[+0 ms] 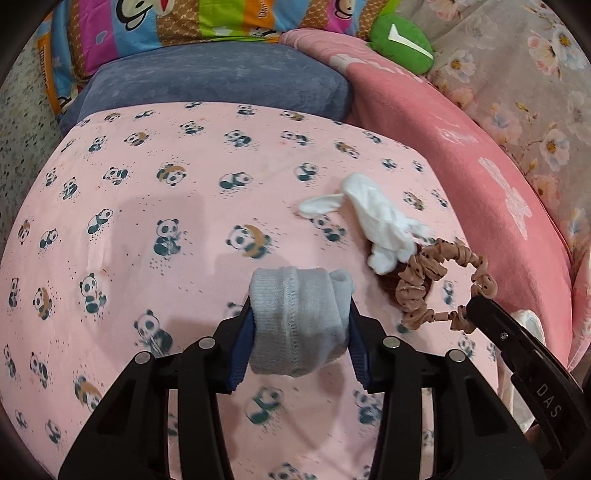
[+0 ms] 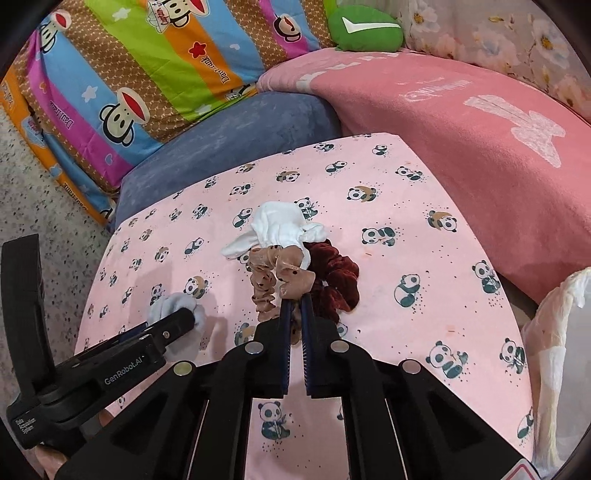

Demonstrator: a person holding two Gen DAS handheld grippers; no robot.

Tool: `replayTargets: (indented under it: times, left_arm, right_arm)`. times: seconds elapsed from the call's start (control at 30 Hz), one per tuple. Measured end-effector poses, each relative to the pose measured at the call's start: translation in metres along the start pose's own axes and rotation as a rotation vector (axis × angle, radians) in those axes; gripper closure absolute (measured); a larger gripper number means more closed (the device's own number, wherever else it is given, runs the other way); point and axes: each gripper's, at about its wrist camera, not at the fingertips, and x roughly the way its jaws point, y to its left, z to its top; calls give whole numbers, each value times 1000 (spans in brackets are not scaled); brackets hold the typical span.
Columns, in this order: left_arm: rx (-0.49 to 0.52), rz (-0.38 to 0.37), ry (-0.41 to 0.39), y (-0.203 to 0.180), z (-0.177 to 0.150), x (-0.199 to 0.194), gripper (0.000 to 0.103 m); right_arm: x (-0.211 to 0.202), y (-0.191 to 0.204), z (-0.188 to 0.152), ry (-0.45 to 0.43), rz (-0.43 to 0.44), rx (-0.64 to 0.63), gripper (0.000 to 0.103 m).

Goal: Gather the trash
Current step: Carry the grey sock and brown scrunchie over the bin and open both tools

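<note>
My left gripper [image 1: 300, 317] is shut on a rolled grey sock [image 1: 299, 317] just above the pink panda sheet [image 1: 166, 192]; it also shows in the right wrist view [image 2: 181, 314]. My right gripper [image 2: 295, 306] is shut on a tan dotted scrunchie [image 2: 269, 280], also seen in the left wrist view [image 1: 436, 284]. A crumpled white tissue [image 2: 280, 229] lies just beyond it, touching it, and shows in the left wrist view [image 1: 380, 221]. A dark red velvet scrunchie [image 2: 336, 280] lies beside the tan one.
A blue cushion [image 2: 229, 136] and a striped cartoon quilt [image 2: 129, 74] lie at the back. A pink blanket [image 2: 480, 155] is on the right with a green plush toy [image 2: 364, 33]. A white plastic bag [image 2: 557, 350] stands at the right edge.
</note>
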Motion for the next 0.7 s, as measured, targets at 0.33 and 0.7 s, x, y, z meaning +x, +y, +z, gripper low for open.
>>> replayTargets:
  times: [0.33,0.7]
  left_arm:
    - [104,-35,-23,-67,-22,-28,60]
    - [249,-71,-40,-147,-45,-45,60]
  right_arm:
    - [-72,-36,-15,-91,-15,35,96]
    - [-145,-102,-29,-195,-49,119,96]
